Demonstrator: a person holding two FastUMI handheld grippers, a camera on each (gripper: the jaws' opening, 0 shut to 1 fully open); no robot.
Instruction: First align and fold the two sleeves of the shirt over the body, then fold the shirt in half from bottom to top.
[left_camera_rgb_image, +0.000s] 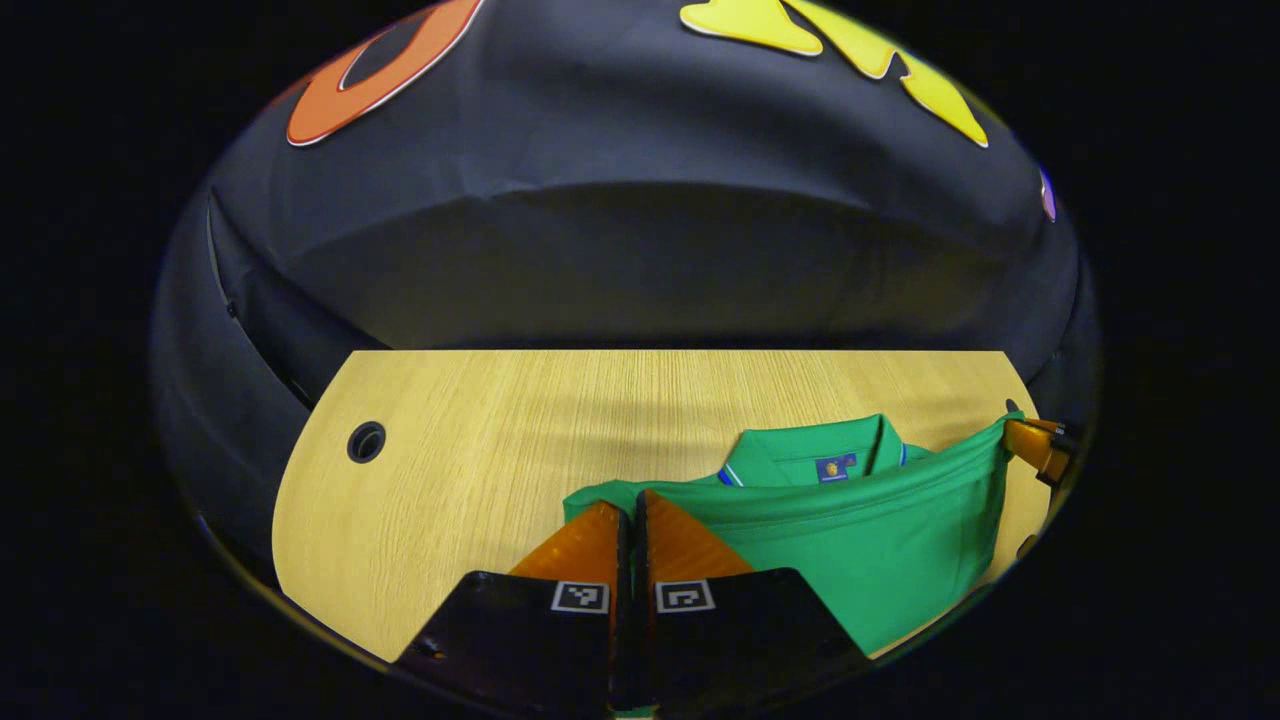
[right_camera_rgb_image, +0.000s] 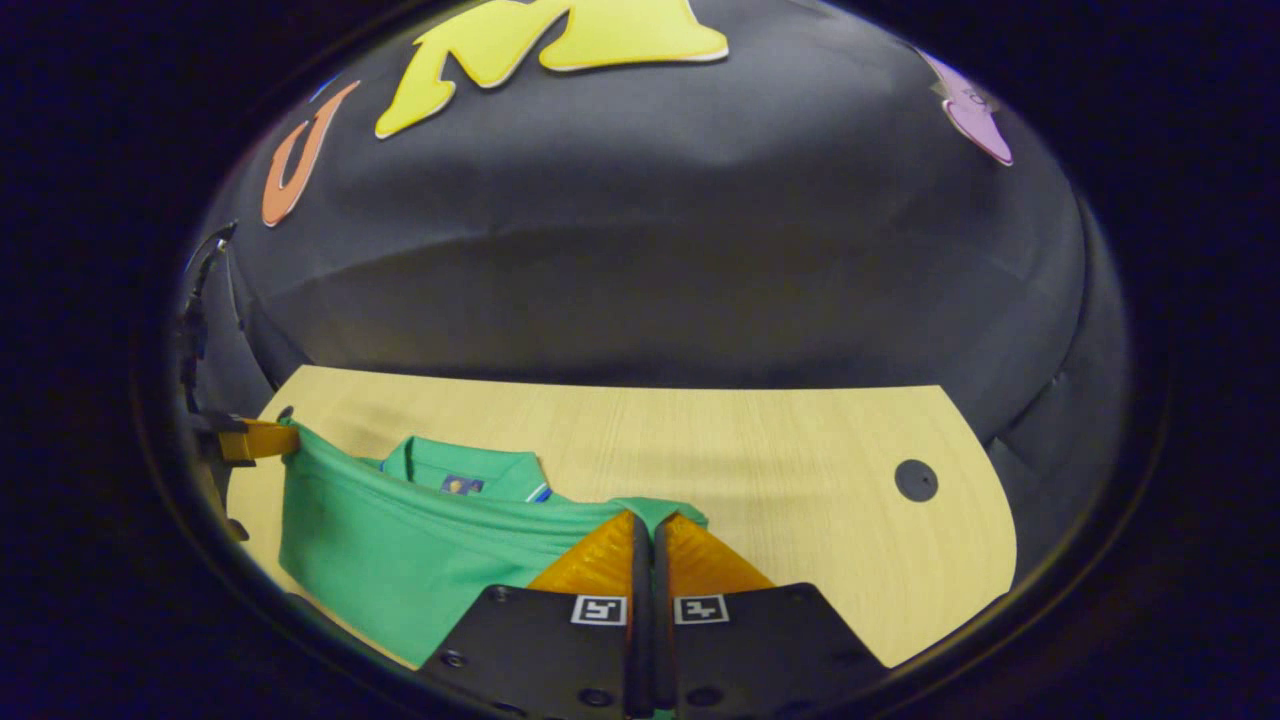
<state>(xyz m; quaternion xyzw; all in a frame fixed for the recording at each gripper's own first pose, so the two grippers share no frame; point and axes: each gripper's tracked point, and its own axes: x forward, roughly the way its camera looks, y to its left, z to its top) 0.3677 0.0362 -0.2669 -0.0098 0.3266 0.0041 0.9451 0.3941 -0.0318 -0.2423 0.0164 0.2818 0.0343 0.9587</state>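
Note:
A green polo shirt (left_camera_rgb_image: 880, 540) lies on the wooden table (left_camera_rgb_image: 480, 440), its collar (left_camera_rgb_image: 820, 455) toward the far wall. Its bottom hem is lifted and stretched taut between the two grippers, hanging above the shirt's body. In the left gripper view my left gripper (left_camera_rgb_image: 630, 505) is shut on the hem's left corner. The other gripper (left_camera_rgb_image: 1035, 445) shows at the right edge, holding the far corner. In the right gripper view my right gripper (right_camera_rgb_image: 645, 520) is shut on the hem of the shirt (right_camera_rgb_image: 400, 560), and the left gripper (right_camera_rgb_image: 255, 438) pinches the opposite corner.
The table has a round cable hole at one far corner (left_camera_rgb_image: 366, 441) and another at the other (right_camera_rgb_image: 915, 480). The black cloth wall (left_camera_rgb_image: 640, 250) rises right behind the table's far edge. Bare wood spreads to either side of the shirt.

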